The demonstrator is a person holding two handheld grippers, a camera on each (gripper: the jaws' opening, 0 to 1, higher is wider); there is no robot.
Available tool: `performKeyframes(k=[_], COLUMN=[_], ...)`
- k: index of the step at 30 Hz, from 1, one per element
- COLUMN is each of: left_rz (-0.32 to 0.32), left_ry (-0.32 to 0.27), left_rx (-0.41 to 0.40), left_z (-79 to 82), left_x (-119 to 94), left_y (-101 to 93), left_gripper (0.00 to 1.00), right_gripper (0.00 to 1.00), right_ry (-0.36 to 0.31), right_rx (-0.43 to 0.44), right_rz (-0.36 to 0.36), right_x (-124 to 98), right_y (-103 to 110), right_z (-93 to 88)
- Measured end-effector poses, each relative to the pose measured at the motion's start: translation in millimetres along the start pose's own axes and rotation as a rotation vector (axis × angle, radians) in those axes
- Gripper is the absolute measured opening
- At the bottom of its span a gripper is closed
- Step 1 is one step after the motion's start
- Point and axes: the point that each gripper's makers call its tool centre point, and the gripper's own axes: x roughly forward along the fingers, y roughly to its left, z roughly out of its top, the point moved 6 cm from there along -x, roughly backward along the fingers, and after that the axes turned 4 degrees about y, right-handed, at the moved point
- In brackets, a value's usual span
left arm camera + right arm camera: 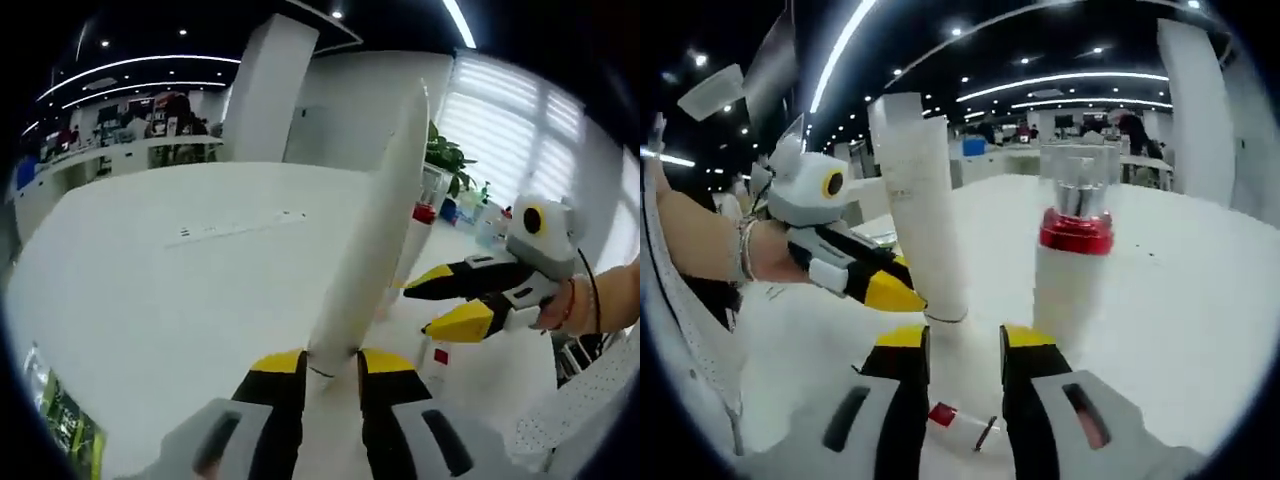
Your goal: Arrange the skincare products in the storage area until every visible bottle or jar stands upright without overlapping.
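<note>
Wide bare surface [170,290] open to the left and far. Blocked near by a tall white tube [372,230] rising between the jaws; to the right, the other hand-held gripper [455,300]; beside it, a red-collared bottle [1072,270].

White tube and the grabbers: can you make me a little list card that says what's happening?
held thing: white tube, tilted, lower end between the left gripper jaws
right gripper: open, beside the tube
standing nearby: white bottle with red collar and clear cap, upright
lying down: small red-capped bottle on the white table
</note>
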Motion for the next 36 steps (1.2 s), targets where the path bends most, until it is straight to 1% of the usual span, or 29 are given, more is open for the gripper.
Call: performKeyframes(k=[1,2,6,8,9,11,12,13,14,15,16,18,19,21,23,25,26,27,28,29,30,32,35,36], left_rz=[0.000,-0.006,-0.022,-0.029,-0.032,-0.040,-0.043,-0.047,-0.051,-0.056,-0.059,-0.076,-0.080,-0.098,-0.121,-0.130,-0.136,-0.138,-0.140,-0.144,-0.147,-0.157,-0.164,-0.166], left_ry=[0.003,0.007,0.009,0.012,0.013,0.016,0.018,0.021,0.023,0.026,0.027,0.035,0.036,0.043,0.050,0.058,0.061,0.062,0.062,0.063,0.064,0.066,0.074,0.075], left_rx=[0.016,0.036,0.065,0.094,0.099,0.110,0.127,0.143,0.161,0.180,0.188,0.216,0.229,0.259,0.268,0.268,0.277,0.281,0.285,0.288,0.289,0.292,0.314,0.318], left_z=[-0.6,-0.7,1.2,2.8,3.0,4.9,6.4,7.4,8.2,9.1,9.5,12.1,13.3,15.5,16.2,16.7,16.4,16.3,16.2,16.5,16.6,16.7,16.4,16.5], left_x=[1,4,7,7,8,9,10,11,12,13,13,14,15,15,16,16,16,16,17,18,19,21,24,24], left_y=[0.5,2.1,5.2,7.2,7.8,10.6,12.4,13.3,14.4,16.1,16.9,21.6,23.2,25.7,27.7,28.9,28.7,28.8,29.1,29.9,30.3,29.7,29.0,29.0], left_gripper=[0.20,0.20,0.20,0.20,0.20,0.20,0.20,0.20,0.20,0.20,0.20,0.20,0.20,0.20,0.20,0.20,0.20,0.20,0.20,0.21,0.21,0.21,0.21,0.21], right_gripper=[0.26,0.25,0.24,0.25,0.26,0.30,0.32,0.35,0.36,0.37,0.37,0.37,0.37,0.38,0.38,0.38,0.38,0.38,0.38,0.38,0.38,0.38,0.37,0.36], right_ry=[-0.007,-0.012,-0.001,-0.018,-0.027,-0.048,-0.066,-0.100,-0.122,-0.133,-0.134,-0.139,-0.140,-0.128,-0.114,-0.111,-0.107,-0.088,-0.085,-0.085,-0.083,-0.059,-0.042,-0.034], right_rx=[0.024,0.061,0.112,0.149,0.159,0.183,0.203,0.254,0.284,0.295,0.298,0.342,0.351,0.363,0.367,0.355,0.329,0.281,0.248,0.209,0.200,0.141,0.129,0.127], right_rz=[-0.008,-0.029,-0.069,-0.095,-0.103,-0.118,-0.116,-0.103,-0.110,-0.116,-0.118,-0.137,-0.141,-0.155,-0.166,-0.178,-0.188,-0.197,-0.200,-0.191,-0.184,-0.157,-0.157,-0.154], right_x=[-5,-13,-27,-34,-36,-40,-42,-44,-46,-47,-48,-50,-51,-53,-55,-55,-53,-49,-45,-38,-35,-17,-5,3], right_y=[-2,-6,-14,-18,-20,-23,-24,-25,-29,-31,-33,-41,-44,-47,-47,-46,-47,-49,-49,-49,-49,-48,-49,-51], right_z=[-2.3,-9.3,-25.9,-31.8,-32.5,-33.6,-33.4,-33.1,-34.2,-35.4,-36.5,-44.1,-46.9,-54.7,-58.0,-56.2,-51.5,-45.8,-40.6,-32.0,-29.6,-18.0,-12.9,-10.9])
